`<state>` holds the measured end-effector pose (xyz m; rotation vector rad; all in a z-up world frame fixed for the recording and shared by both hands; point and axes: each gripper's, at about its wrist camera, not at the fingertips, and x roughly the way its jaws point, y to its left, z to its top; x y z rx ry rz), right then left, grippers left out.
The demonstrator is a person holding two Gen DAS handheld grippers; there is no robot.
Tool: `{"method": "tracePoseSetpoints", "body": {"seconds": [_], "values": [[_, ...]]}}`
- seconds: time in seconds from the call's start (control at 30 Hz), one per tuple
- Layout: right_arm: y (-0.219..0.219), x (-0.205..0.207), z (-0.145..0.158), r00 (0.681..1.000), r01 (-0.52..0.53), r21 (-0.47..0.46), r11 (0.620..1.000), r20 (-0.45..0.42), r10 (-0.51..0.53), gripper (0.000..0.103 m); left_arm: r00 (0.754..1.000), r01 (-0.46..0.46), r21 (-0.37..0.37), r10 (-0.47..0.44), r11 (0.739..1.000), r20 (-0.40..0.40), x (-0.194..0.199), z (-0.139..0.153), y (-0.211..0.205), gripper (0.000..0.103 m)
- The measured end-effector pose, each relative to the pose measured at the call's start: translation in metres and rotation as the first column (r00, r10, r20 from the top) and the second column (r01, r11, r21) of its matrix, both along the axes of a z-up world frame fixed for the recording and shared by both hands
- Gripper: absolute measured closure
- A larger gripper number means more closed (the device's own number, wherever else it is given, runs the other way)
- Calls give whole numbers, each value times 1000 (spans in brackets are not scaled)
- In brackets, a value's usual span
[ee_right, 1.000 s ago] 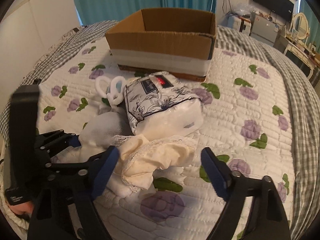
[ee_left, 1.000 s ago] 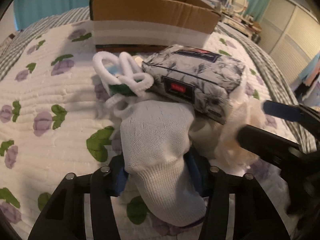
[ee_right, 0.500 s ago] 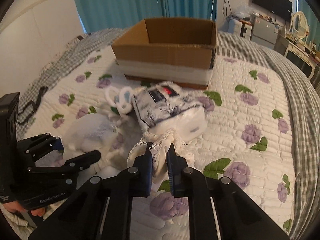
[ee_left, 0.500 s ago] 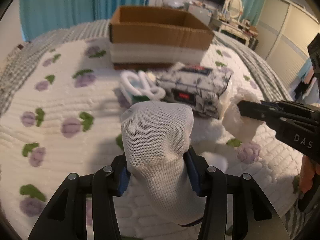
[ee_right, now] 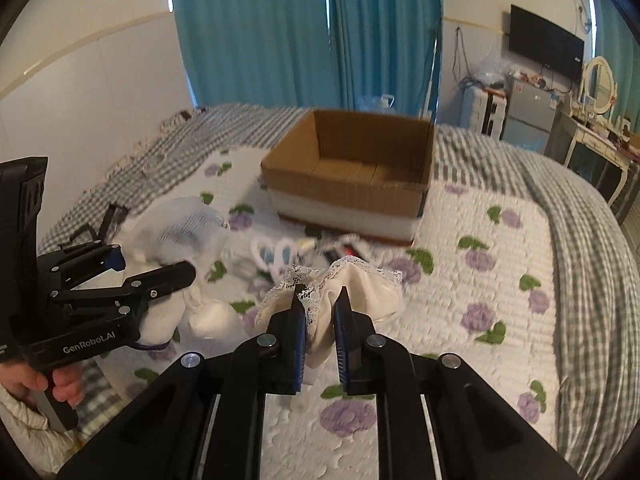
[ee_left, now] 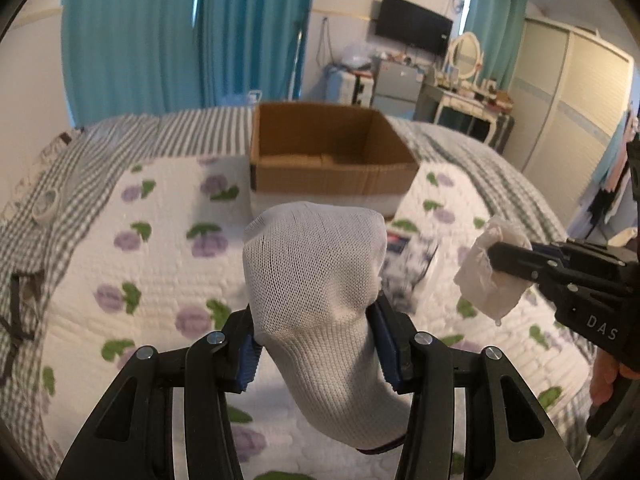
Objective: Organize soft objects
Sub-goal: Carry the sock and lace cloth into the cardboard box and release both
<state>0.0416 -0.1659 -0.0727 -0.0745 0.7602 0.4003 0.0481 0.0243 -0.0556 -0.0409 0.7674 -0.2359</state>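
Socks first: on our left, the white sock (ee_left: 316, 276) sits clamped in the left gripper (ee_left: 316, 344), its pads pressed narrow against the sock's middle, so the toe bulges up ahead of the fingers and the cuff end hangs down toward the wrist. We hold it lifted clear of the quilt (ee_left: 120, 264). Its long axis runs along the gripper's own line, pointing at the cardboard box (ee_left: 332, 160), which stands straight ahead and beyond, open side up.

Between the two tools, low on the bed, a white looped item (ee_right: 276, 254) and a patterned pack (ee_left: 404, 248), mostly hidden and blurred, lie just before the box's near wall.

On our right, the right gripper (ee_right: 320, 320) is nearly closed on a cream lace-trimmed cloth (ee_right: 360, 284), which bunches forward from the pads with its lace edge uppermost, also raised off the quilt. From this side the box lies ahead and slightly to the right.

We judge both loads ready to go into the box; the move turns on carrying each one forward, over the near wall, before letting go. Neither hand looks clearly nearer, though we cannot say for sure. The sock's drooping cuff could catch the near rim if we travel too low.
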Motion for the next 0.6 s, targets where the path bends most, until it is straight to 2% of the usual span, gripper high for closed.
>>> {"method": "tracePoseSetpoints", "body": {"seconds": [0.07, 0.2, 0.37, 0.6], "values": [[-3, 3, 7, 1000, 3, 16, 1000, 12, -3, 91, 1000, 8, -11, -8, 1000, 10, 6, 8, 0, 56], [-2, 13, 20, 999, -1, 18, 1000, 36, 0, 91, 999, 21, 18, -21, 1000, 44, 21, 24, -7, 56], [-3, 38, 53, 995, -7, 16, 1000, 100, 5, 91, 996, 35, 4, -35, 999, 84, 51, 49, -13, 56], [-4, 106, 88, 988, -4, 18, 1000, 157, 1, 91, 991, 26, 27, -30, 999, 130, 119, 69, -20, 56]]}}
